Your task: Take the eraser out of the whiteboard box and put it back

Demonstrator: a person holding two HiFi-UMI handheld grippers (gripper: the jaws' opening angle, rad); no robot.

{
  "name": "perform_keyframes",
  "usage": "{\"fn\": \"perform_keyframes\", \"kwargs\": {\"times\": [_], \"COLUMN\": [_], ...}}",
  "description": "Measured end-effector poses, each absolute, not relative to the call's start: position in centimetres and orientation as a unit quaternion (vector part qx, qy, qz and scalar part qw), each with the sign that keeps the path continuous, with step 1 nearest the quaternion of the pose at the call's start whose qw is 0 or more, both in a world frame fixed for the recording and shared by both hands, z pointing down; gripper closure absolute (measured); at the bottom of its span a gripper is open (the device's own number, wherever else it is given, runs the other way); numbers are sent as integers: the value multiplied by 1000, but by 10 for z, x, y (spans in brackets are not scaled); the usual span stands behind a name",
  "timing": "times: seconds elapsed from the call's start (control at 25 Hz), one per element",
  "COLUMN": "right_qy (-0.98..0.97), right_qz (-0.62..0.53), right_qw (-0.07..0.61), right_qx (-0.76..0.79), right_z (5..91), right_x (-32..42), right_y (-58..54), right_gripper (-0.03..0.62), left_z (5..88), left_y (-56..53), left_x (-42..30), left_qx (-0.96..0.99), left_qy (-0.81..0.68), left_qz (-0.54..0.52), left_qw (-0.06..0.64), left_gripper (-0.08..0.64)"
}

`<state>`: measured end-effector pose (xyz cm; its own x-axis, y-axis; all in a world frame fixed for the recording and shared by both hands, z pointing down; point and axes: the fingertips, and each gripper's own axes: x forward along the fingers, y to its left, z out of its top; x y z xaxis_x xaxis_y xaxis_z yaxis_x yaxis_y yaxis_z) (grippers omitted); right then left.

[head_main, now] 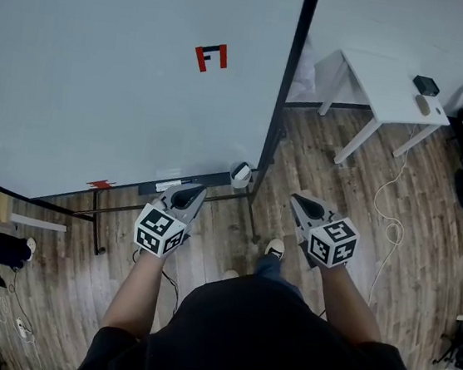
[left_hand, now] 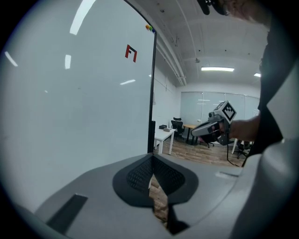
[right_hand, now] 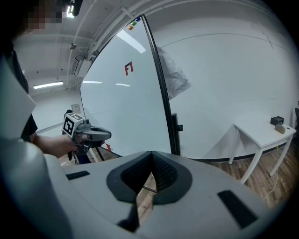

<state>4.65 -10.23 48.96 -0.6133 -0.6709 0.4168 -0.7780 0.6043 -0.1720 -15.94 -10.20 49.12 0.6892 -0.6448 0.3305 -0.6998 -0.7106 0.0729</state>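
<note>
Evidently our left hand-held gripper (head_main: pixel 190 193) and right hand-held gripper (head_main: pixel 300 202) were closed on nothing; the small white whiteboard box (head_main: pixel 240 173) hung at twelve o'clock between them, its eraser hidden. Approaching with jaws together, we judged, risked knocking it loose.

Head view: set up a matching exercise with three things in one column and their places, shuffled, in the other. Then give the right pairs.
Things:
1. red mark
2. black box
3. white container

Places:
A. at the right end of the whiteboard tray
B. on the white table
C. on the face of the whiteboard

Pairs: 1-C, 2-B, 3-A.
</note>
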Motion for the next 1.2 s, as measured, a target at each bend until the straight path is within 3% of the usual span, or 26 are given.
{"fn": "perform_keyframes", "kwargs": {"times": [1.2], "right_qy": [-903], "right_qz": [192], "right_qw": [186], "right_qx": [337], "right_z": [526], "right_x": [54], "right_y": [-175], "right_gripper": [598], "left_z": [535], "left_y": [-168], "left_x": [-111], "left_qx": [901], "left_qy": [-382], "left_qz": [155], "left_qw": [131], "left_gripper": [546]}}
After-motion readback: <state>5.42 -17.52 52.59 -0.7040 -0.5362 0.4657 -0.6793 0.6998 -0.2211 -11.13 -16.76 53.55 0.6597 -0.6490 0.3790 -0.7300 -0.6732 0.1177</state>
